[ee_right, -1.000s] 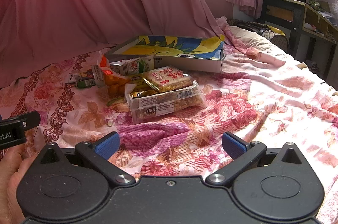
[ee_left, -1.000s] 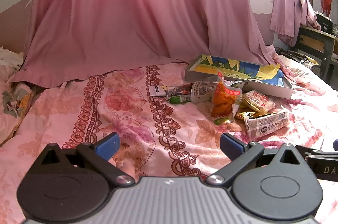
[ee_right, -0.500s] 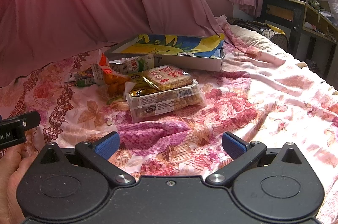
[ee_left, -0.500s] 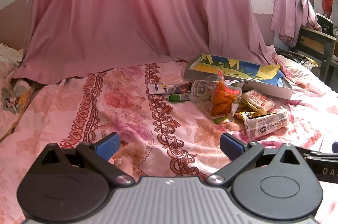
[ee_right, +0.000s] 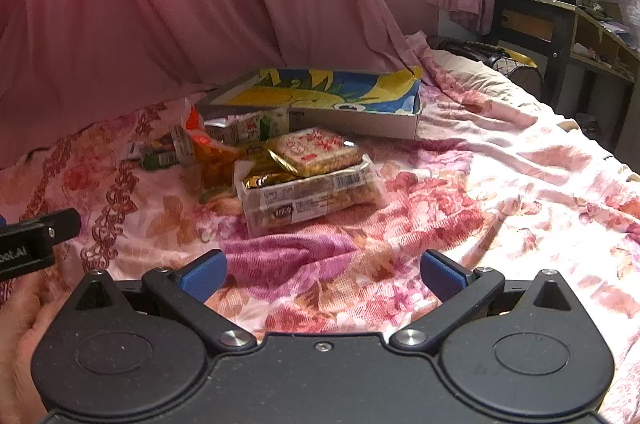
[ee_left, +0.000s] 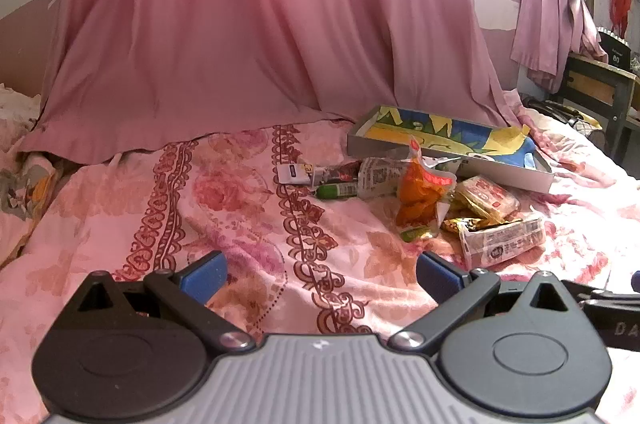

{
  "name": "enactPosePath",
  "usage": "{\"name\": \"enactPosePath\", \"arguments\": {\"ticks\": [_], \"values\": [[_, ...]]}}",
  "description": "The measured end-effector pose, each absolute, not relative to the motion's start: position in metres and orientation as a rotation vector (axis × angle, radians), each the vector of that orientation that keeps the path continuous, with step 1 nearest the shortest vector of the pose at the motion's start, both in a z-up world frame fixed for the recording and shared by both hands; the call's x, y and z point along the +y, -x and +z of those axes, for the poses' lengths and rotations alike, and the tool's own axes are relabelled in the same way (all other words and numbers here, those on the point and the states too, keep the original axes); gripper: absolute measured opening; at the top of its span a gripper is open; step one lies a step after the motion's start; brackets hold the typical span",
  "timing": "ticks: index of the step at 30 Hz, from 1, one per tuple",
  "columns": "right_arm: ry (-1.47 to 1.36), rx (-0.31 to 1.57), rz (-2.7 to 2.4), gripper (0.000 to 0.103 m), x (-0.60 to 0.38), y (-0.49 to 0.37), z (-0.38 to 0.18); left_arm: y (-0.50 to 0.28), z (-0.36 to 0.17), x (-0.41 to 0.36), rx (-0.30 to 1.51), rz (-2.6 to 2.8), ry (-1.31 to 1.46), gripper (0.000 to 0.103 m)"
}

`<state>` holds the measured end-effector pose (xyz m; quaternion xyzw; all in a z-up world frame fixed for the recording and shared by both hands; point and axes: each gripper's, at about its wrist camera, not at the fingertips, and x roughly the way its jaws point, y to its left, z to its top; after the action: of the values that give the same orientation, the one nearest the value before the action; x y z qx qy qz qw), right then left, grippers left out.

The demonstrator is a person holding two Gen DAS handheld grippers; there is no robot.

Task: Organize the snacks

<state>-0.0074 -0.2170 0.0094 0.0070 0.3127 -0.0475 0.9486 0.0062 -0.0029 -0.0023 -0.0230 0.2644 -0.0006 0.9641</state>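
In the left wrist view, the left claw [ee_left: 320,274] is seen with its blue pads wide apart, and nothing is held between them. It is kept low over the flowered bedsheet [ee_left: 224,208]. The snacks [ee_left: 424,196] are piled on the bed, far and to the right of the claw. An orange packet [ee_left: 418,192] is standing in the middle of the pile, and a long clear bar packet [ee_left: 502,242] is lying at its near right side. Just behind the pile, a shallow printed box [ee_left: 448,140] is placed before the pink curtain [ee_left: 260,24].

In the right wrist view, the right claw [ee_right: 322,274] is also spread apart and empty. The same pile is found ahead and slightly left, with a square red-and-white packet [ee_right: 316,148] resting on the clear bar packet. At the left edge, part of the other tool is seen.
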Motion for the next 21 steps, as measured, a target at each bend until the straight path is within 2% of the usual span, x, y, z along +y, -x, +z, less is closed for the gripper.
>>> {"name": "enactPosePath", "arguments": {"ticks": [13,21], "values": [[-0.159,0.629,0.028,0.103,-0.237,-0.008,0.028,-0.041,0.005,0.002,0.576,0.013,0.148,0.103],[-0.132,0.716,0.044,0.103,-0.262,-0.042,0.021,-0.089,0.011,-0.027,0.599,-0.161,0.036,0.103]]}}
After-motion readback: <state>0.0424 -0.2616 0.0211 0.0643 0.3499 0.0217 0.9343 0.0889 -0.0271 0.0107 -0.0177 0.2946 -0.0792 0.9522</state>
